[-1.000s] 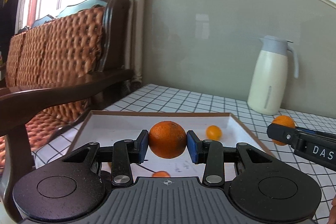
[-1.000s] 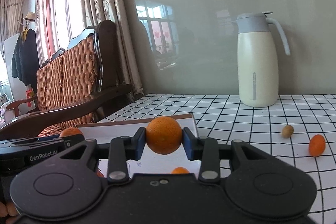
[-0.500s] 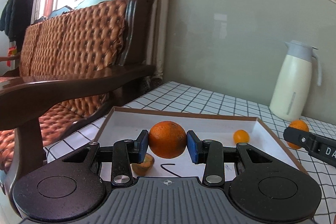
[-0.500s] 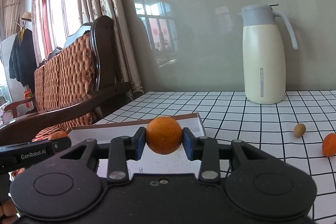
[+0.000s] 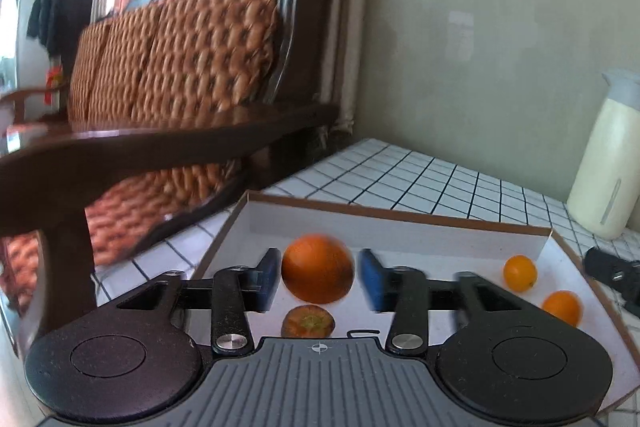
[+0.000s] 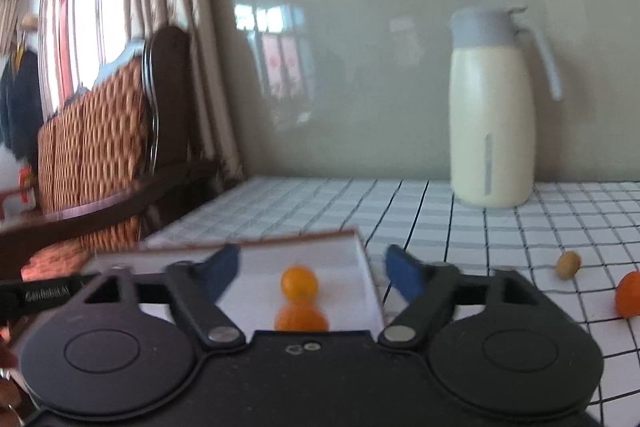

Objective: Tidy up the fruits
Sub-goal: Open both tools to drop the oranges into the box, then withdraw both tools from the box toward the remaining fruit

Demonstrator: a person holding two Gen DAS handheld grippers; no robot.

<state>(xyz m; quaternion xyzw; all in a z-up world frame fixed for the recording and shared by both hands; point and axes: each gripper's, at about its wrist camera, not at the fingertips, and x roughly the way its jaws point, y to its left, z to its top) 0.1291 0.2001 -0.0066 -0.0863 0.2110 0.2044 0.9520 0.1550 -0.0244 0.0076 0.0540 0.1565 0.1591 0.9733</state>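
Observation:
In the left wrist view my left gripper (image 5: 318, 273) stands open over the white tray (image 5: 400, 227). An orange (image 5: 318, 267) sits between its blue pads with small gaps on both sides. A persimmon-like fruit (image 5: 308, 321) lies below it, and two small oranges (image 5: 520, 273) (image 5: 562, 307) lie at the tray's right. In the right wrist view my right gripper (image 6: 312, 269) is open and empty over the tray's right end (image 6: 366, 259). A small orange (image 6: 299, 282) and a larger one (image 6: 301, 319) lie in the tray under it.
A cream thermos jug (image 6: 492, 123) stands at the back on the checked tablecloth (image 6: 460, 227). A small brown fruit (image 6: 569, 264) and an orange fruit (image 6: 628, 294) lie on the cloth at the right. A wooden sofa (image 5: 180, 107) stands left of the table.
Both grippers have opened. The right gripper's orange has dropped into the tray. The left gripper has swung left and its pads have parted from the orange.

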